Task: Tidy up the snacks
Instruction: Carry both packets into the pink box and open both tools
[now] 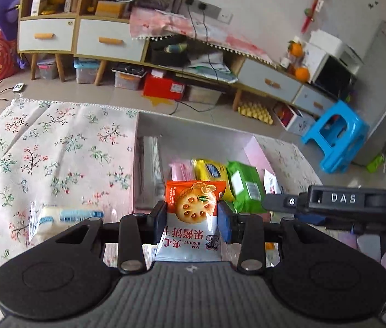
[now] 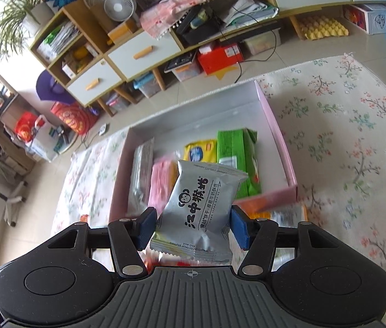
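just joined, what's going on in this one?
Snack sorting into a pink box on a floral cloth. The left gripper holds an orange jam biscuit pack; the right gripper holds a silver biscuit pack. Both are held near the box, which already contains yellow, green, pink and silvery packs.

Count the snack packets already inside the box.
4 in the box: a silver packet at the left, then pink, yellow and green at the right. The held packets may hide more.
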A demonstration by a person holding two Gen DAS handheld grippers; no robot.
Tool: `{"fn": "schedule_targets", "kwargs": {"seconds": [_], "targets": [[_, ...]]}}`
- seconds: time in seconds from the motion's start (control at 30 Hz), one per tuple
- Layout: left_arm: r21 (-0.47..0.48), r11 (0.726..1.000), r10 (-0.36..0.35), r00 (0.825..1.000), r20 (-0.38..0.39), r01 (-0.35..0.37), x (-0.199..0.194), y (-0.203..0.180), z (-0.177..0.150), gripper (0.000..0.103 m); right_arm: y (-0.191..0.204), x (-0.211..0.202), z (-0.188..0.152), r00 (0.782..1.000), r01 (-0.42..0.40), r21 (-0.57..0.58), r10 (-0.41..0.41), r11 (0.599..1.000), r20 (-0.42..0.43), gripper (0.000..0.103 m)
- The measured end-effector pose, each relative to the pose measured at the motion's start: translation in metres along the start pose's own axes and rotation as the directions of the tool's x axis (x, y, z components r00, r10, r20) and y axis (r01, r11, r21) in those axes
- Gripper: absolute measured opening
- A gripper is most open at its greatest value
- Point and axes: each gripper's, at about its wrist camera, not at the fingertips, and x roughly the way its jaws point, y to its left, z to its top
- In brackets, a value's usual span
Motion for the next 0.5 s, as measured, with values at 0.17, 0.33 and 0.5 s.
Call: {"fn": "schedule_targets", "kwargs": {"seconds": [0.17, 0.33, 0.5], "targets": [[-0.029, 0.999, 0.018, 0.999, 0.040, -0.016, 0.015, 0.002, 0.010, 0.036, -0.005, 0.016, 0.012, 1.000, -0.005, 0.017, 0.005, 1.000, 0.020, 0.058], [-0.048, 0.998, 0.048, 0.997, 0.065, -0.045, 0.028, -0.001, 0.012, 0.036, -0.007, 0.027, 0.023, 0.998, -0.009, 0.024, 0.008, 1.000, 0.060, 0.058], [-0.043, 0.995, 0.090, 0.992, 0.086, -0.086, 0.043, -0.004, 0.011, 0.036, -0.009, 0.037, 0.028, 0.997, -0.013, 0.015, 0.012, 1.000, 0.073, 0.058]]}}
